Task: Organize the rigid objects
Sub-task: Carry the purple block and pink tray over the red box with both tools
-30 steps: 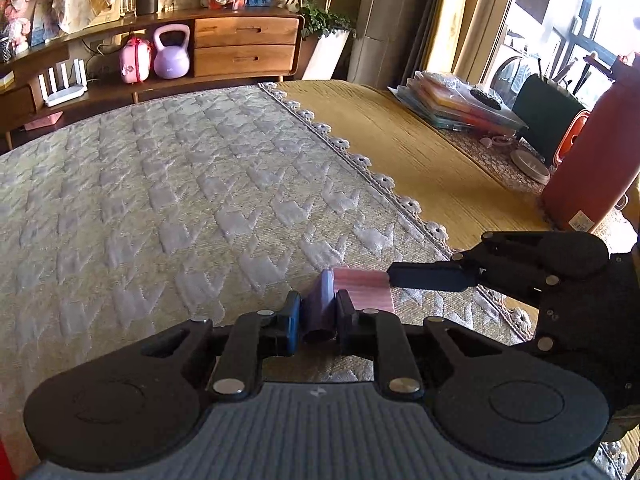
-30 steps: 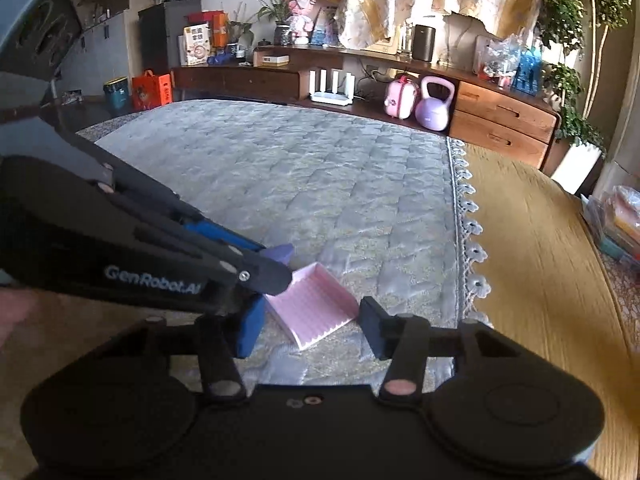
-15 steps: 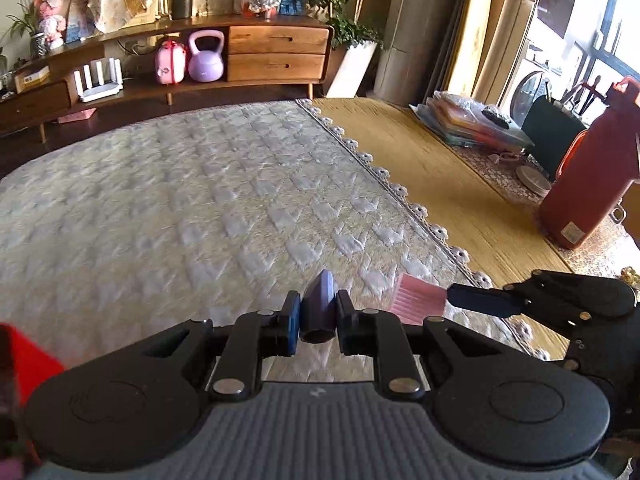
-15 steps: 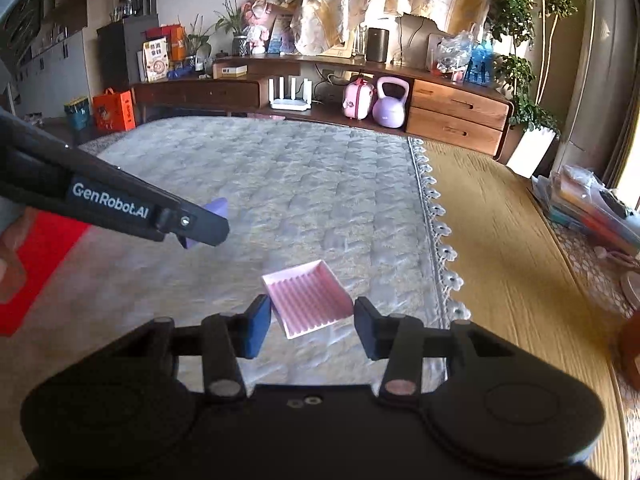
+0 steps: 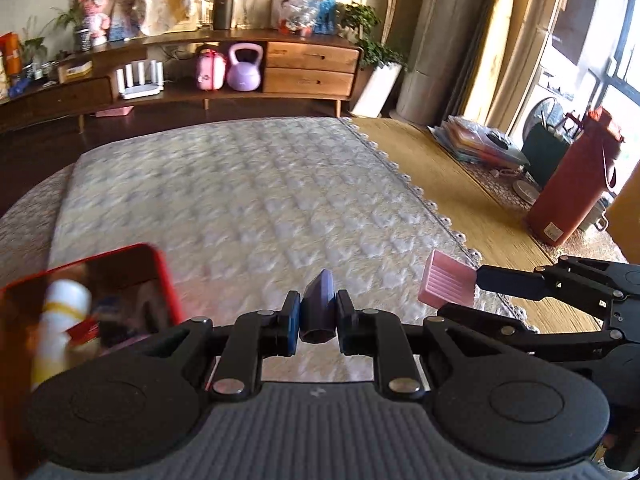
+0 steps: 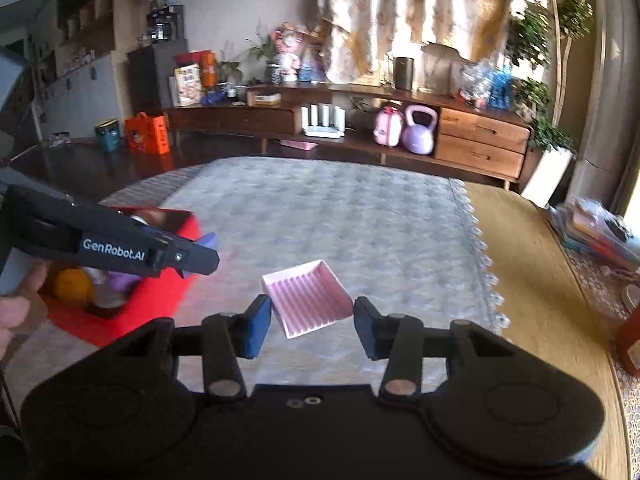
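One purple block (image 5: 318, 304), one pink tray (image 6: 308, 298)

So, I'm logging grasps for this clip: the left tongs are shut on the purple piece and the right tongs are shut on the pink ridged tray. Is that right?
Not quite. The right tongs are open: the right wrist view shows gaps between both pads and the pink ridged tray, which lies on the quilted cloth. The left tongs are indeed shut on the purple piece.
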The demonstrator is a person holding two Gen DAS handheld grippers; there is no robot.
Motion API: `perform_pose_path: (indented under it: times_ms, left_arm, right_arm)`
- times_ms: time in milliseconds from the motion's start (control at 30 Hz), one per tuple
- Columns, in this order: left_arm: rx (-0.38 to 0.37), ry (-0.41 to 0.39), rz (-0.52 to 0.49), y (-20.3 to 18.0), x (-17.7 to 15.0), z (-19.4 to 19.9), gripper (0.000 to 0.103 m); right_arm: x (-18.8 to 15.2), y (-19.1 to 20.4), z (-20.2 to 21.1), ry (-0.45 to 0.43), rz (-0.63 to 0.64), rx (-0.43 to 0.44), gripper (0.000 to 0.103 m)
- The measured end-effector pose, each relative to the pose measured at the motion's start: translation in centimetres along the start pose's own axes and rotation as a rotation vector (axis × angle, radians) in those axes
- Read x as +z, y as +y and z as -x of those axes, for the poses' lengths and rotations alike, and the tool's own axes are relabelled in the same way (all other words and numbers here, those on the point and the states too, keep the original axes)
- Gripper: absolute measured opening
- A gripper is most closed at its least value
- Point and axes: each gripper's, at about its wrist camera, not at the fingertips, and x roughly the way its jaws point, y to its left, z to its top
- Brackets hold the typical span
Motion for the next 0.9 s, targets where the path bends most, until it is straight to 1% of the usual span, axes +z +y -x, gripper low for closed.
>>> perform_pose_path:
  times_ms: [233,433,533,667,833,900]
  left_arm:
    - [0.049,-0.02,0.053,4.8,-2.0,4.0,0.018]
    - [0.093,-0.024,0.118,9.6,-3.5,6.0,0.018]
    - [0.096,-0.01,0.145,11.3,-4.5,6.0,0.018]
    - [0.081,0.008,0.153,12.3,-5.5,5.4,0.018]
    - [0.069,0.014,0.125,12.3,-6.1,4.3,0.018]
    - [0.068,0.021,0.106,12.3,-6.4,3.7,0.018]
  right_arm:
    - [1.7,4.0,-0.5,-0.003,0.032,0.043,0.045]
    - [2.6,7.5,-2.0,0.005,0.065,0.064,0.045]
    - [3.4,8.9,-3.2,0.017,0.066,0.085,0.045]
    - [4.8,10.5,-5.5,0.038,0.078,0.092,0.045]
    - [5.9,12.5,-8.4,0.073,0.078,0.111,0.045]
    - [6.3,13.2,-9.9,0.094,0.086,0.103,0.045]
